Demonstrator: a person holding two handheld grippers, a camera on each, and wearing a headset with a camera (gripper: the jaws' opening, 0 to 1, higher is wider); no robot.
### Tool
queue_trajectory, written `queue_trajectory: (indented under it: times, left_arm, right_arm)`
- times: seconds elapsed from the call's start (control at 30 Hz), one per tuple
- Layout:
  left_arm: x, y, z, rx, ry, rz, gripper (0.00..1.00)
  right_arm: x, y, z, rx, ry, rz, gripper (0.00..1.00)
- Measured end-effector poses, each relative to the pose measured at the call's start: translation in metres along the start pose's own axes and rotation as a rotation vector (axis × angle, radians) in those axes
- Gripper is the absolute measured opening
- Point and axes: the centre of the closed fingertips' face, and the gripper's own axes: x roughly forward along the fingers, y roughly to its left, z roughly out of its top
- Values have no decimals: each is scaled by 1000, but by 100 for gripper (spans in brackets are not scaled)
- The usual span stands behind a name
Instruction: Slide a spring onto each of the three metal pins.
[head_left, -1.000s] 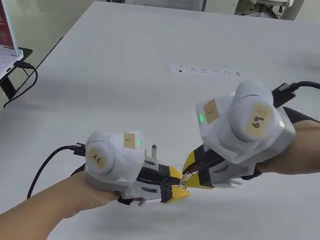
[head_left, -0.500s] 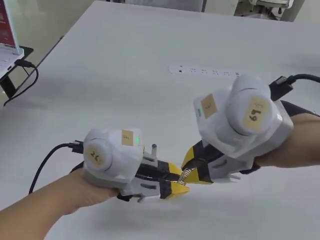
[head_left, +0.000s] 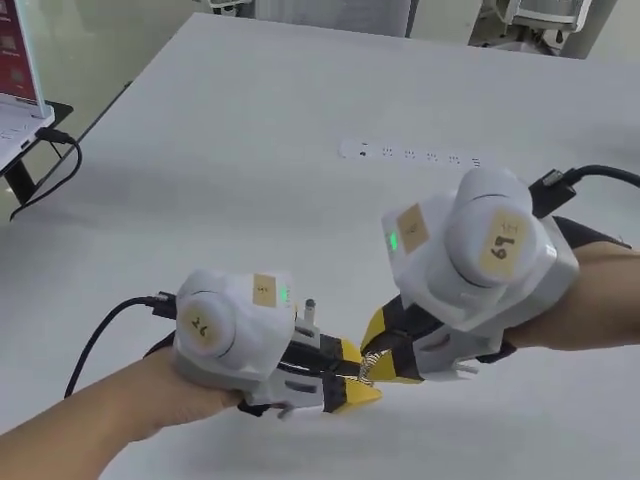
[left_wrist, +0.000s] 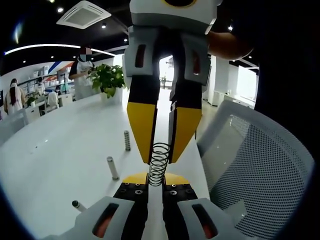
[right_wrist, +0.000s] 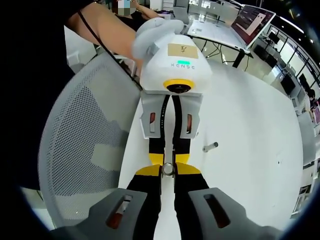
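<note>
Both clench: right gripper (head_left: 378, 352), labelled 69, grips the spring (left_wrist: 159, 162); left gripper (head_left: 350, 380), contents unclear.

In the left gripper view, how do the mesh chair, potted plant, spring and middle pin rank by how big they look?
Largest to smallest:
1. mesh chair
2. potted plant, though it stands far off
3. spring, enlarged by nearness to the camera, so nearly level with the plant
4. middle pin

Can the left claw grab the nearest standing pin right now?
Probably not yet. The left claw is shut on the spring, which the right claw pinches too. The pin stands off to the side, unblocked, so letting go of the spring first should free the way.
</note>
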Motion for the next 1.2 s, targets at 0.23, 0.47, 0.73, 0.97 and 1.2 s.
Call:
queue_trajectory:
  times: [0.23,0.47,0.73,0.97,1.2]
  left_arm:
    - [0,-1,0,7,4,-6,2]
    - [0,-1,1,-1,-5,-8,2]
    - [-2,0,2,0,-21,1,3]
    - [-3,-1,1,-11,-21,8,4]
    - [-8,1,1,-33,-27,26,7]
  right_arm:
    - [0,1,-1,4,2,5,5]
    - [-1,1,-2,11,13,14,5]
    - [-4,-1,-2,17,19,14,5]
    - [-4,1,-1,15,21,19,5]
    - [-4,-1,-2,15,22,13,5]
